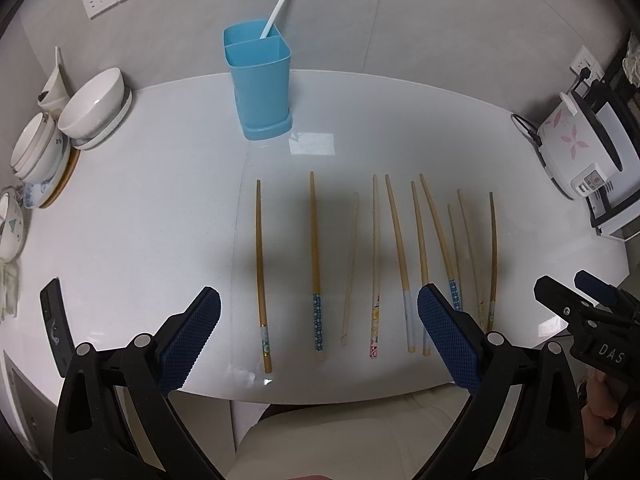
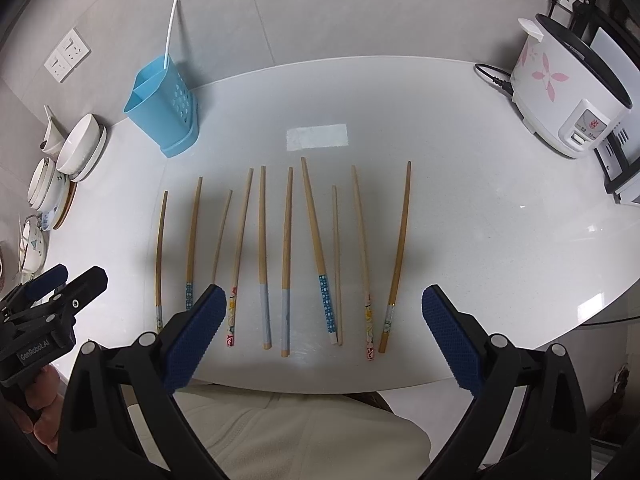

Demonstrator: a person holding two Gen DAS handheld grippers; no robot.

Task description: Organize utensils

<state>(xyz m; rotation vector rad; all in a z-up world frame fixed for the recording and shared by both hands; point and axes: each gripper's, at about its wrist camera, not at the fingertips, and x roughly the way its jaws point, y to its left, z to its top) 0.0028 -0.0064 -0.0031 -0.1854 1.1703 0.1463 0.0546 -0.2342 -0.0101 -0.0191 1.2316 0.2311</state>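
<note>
Several wooden chopsticks [image 1: 314,248] [image 2: 286,256] lie side by side on the white counter [image 1: 140,208] [image 2: 480,220], decorated ends toward me. A blue two-compartment holder [image 1: 260,84] [image 2: 164,108] stands at the back with one white chopstick [image 1: 280,4] in its rear compartment. My left gripper [image 1: 318,336] is open and empty above the near ends of the left chopsticks. My right gripper [image 2: 320,334] is open and empty above the near ends of the middle chopsticks. Each gripper shows at the other view's edge, the right one [image 1: 580,300] and the left one [image 2: 60,284].
Stacked white bowls and plates [image 1: 84,112] [image 2: 76,148] stand at the left. A white rice cooker [image 1: 576,148] [image 2: 560,92] with a black cord sits at the right. A black remote-like object [image 1: 54,324] lies near the left front edge. The counter's front edge runs just under the grippers.
</note>
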